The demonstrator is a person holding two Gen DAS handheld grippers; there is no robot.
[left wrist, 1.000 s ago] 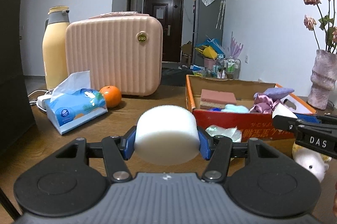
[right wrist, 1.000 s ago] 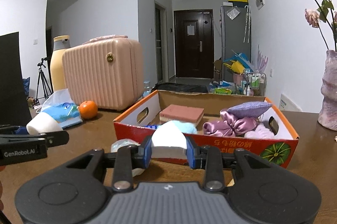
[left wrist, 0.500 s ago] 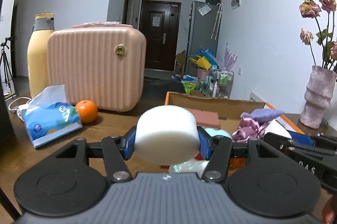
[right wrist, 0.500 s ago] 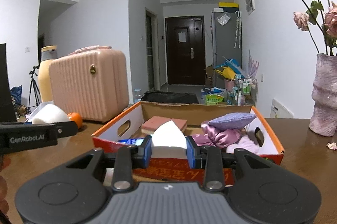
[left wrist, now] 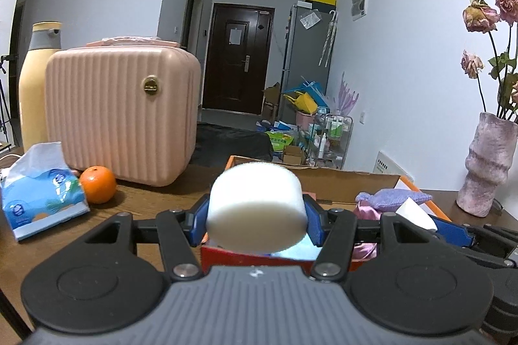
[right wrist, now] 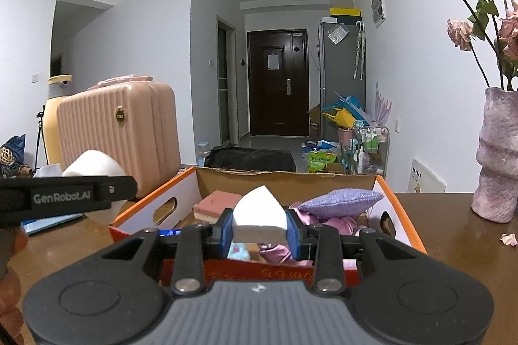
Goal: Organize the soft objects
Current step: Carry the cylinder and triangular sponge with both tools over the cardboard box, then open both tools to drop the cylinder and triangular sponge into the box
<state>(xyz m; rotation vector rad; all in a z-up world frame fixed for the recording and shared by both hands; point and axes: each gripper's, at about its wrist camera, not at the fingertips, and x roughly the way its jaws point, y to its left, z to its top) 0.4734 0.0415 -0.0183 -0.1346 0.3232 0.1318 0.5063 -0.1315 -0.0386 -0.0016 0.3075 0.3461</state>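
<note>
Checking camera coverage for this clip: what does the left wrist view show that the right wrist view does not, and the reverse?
Only the left wrist view shows the orange, the blue tissue pack's front and the left claw shut on a round white sponge. Only the right wrist view shows the box's handle cutout, a fallen petal and the right claw shut on a wedge-shaped white sponge. Both show the cardboard box, purple pillow, pink suitcase and vase.
</note>
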